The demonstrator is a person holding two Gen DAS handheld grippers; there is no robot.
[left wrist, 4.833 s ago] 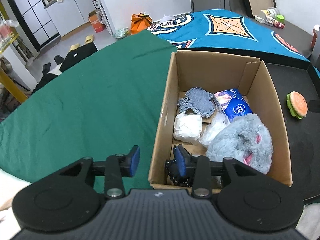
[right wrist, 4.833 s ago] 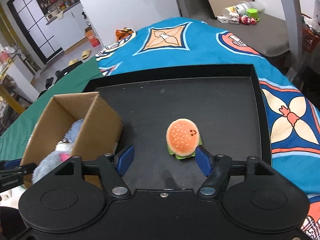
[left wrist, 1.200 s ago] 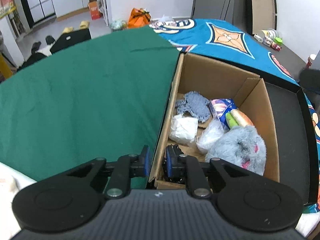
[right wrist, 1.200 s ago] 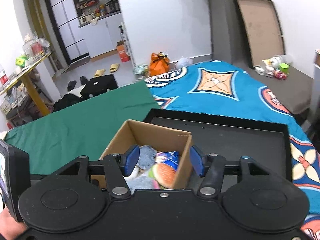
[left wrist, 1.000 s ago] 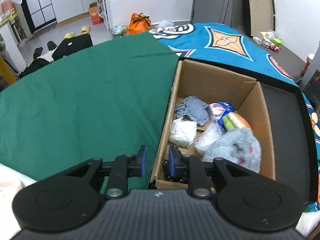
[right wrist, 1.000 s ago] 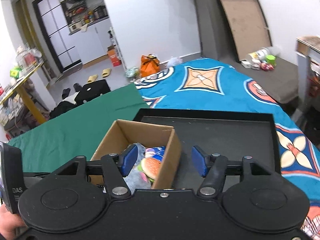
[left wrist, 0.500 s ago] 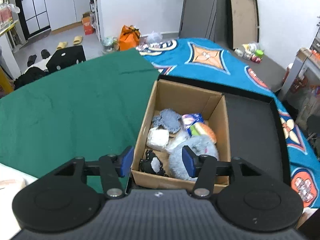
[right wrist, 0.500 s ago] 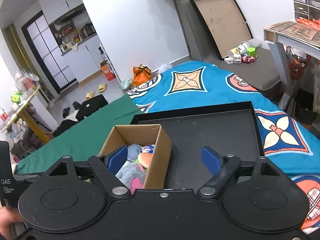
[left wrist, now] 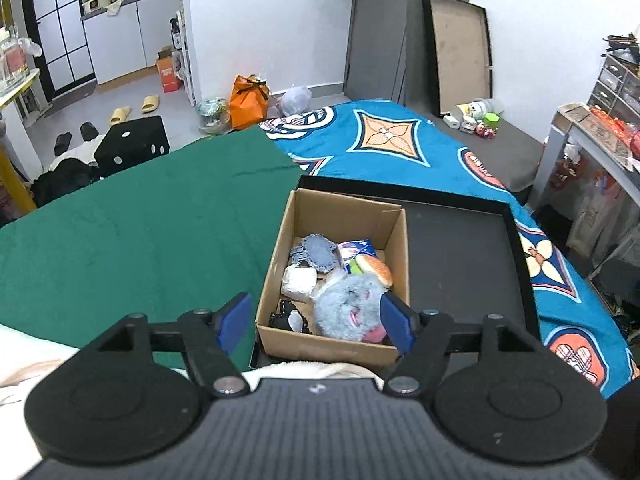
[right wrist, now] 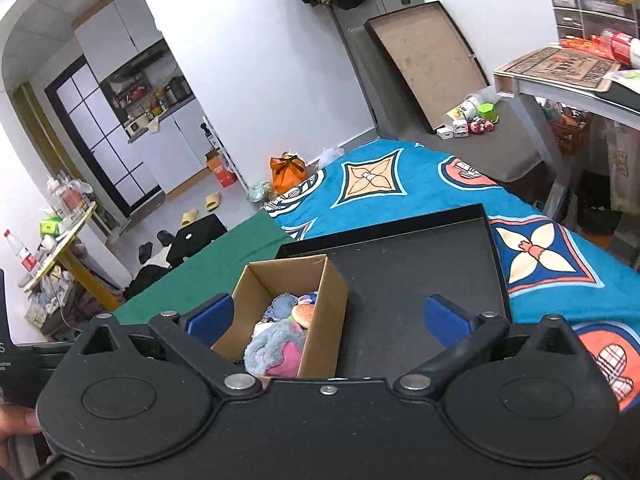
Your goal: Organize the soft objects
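The left tongs [left wrist: 316, 322] hang above the near end of the box [left wrist: 312, 344], jaws opening, nothing between the blue pads [left wrist: 234, 320]. The right tongs [right wrist: 326, 320] are spread wide and opening too, holding nothing; the box [right wrist: 324, 320] shows in the gap between their pads.

The box is open-topped cardboard and sits at the left end of a black tray [left wrist: 460, 256], its left wall along the tray's left rim. Inside, a grey plush [left wrist: 348, 312] with pink patches fills the near right corner. A burger toy [left wrist: 376, 270] lies just behind it, against the right wall. A blue packet [left wrist: 354, 249] lies behind the burger, a grey-blue cloth [left wrist: 318, 254] to the left of the packet, a white bundle [left wrist: 298, 282] in front of the cloth, and a small black item [left wrist: 286, 318] at the near left corner.

The tray rests on a blue patterned blanket [left wrist: 400, 148]; a green cloth [left wrist: 140, 232] lies to its left. A hand [right wrist: 16, 424] shows at the left edge of the right wrist view.
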